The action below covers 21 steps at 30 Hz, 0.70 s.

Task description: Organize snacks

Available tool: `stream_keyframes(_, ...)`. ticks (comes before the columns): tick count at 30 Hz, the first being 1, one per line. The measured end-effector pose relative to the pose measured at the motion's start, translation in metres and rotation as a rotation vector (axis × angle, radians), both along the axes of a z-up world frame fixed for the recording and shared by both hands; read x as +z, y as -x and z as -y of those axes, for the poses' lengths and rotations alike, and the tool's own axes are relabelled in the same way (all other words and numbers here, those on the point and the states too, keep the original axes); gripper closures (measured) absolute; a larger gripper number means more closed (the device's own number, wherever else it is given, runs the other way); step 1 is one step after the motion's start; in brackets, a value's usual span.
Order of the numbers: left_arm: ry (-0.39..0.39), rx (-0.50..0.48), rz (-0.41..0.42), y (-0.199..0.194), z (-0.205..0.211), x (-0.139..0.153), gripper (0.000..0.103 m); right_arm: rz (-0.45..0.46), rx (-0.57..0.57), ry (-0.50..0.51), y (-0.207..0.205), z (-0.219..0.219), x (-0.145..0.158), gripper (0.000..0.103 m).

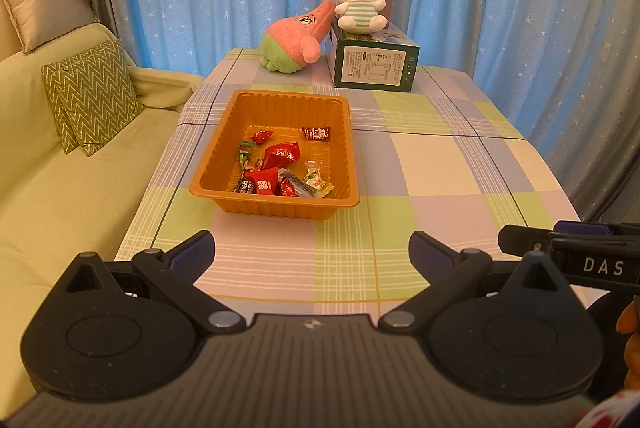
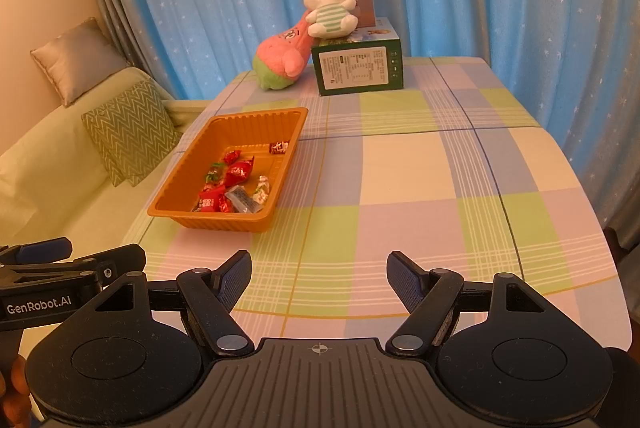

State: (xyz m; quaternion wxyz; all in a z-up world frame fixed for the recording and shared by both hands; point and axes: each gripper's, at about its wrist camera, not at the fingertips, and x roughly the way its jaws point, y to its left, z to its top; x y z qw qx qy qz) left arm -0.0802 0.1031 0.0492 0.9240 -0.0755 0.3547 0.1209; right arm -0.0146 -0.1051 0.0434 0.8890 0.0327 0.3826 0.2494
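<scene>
Left gripper: jaws wide, nothing between them, above the near edge of the tabletop, just short of the tray.
Right gripper: jaws wide and empty, over the near edge, beside the left one.
Tray: orange ribbed plastic, on the left half of the tabletop, short side toward the grippers.
Snacks: small wrapped sweets, mostly red, one green, one pale, heaped at the tray's near end; one red piece lies apart toward the far end.
Cloth: no loose sweets visible on it.
Step, likely: done, or sorting inside the tray.
Advice: descend vertically on one wrapper, clear of the ribbed wall; crinkly wrappers slip, so pinch the body, not the twisted end.
</scene>
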Motion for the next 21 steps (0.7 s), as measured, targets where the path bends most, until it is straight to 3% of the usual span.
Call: stream_keyframes(21, 0.0, 0.0, -0.001, -0.0013, 0.0016, -0.0018, 0.0, -0.007, -0.001, -0.001, 0.0011, -0.0005, -0.0012, 0.028)
